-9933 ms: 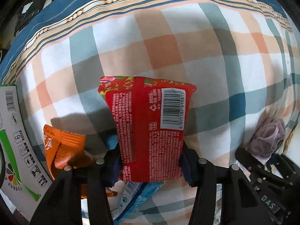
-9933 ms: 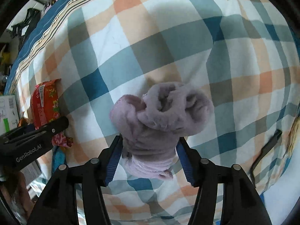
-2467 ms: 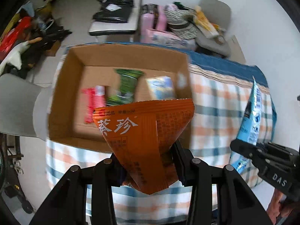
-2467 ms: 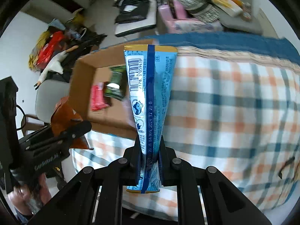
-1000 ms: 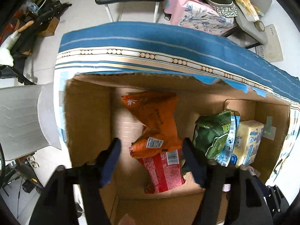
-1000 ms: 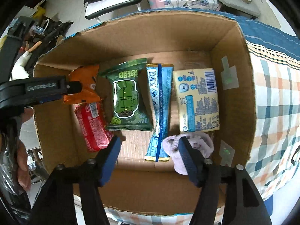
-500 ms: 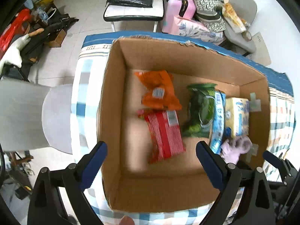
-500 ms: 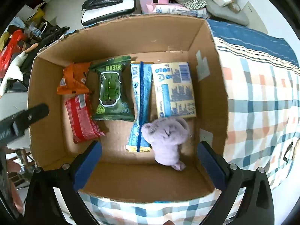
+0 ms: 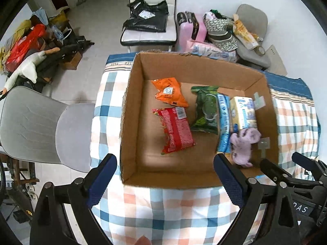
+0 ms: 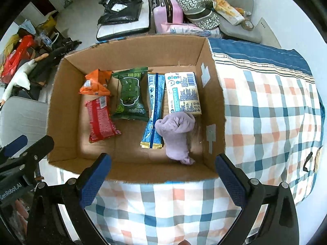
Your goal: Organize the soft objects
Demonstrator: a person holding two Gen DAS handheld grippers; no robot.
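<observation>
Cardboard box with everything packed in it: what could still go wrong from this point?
The open cardboard box sits at the corner of the plaid-covered table, its left wall near the cloth's edge, so a nudge might tip it toward the grey chair. The lilac fuzzy sock lies partly over the light-blue snack packet, so it could slide. Both the left tongs and right tongs hang open close to the near wall.

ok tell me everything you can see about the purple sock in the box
The purple sock is a fuzzy, pale lilac bundle, rolled at the top with a looser tail toward the near wall. It lies on the floor of the cardboard box, in its right near corner, overlapping the yellow pack and touching the blue packet. No gripper touches it.
</observation>
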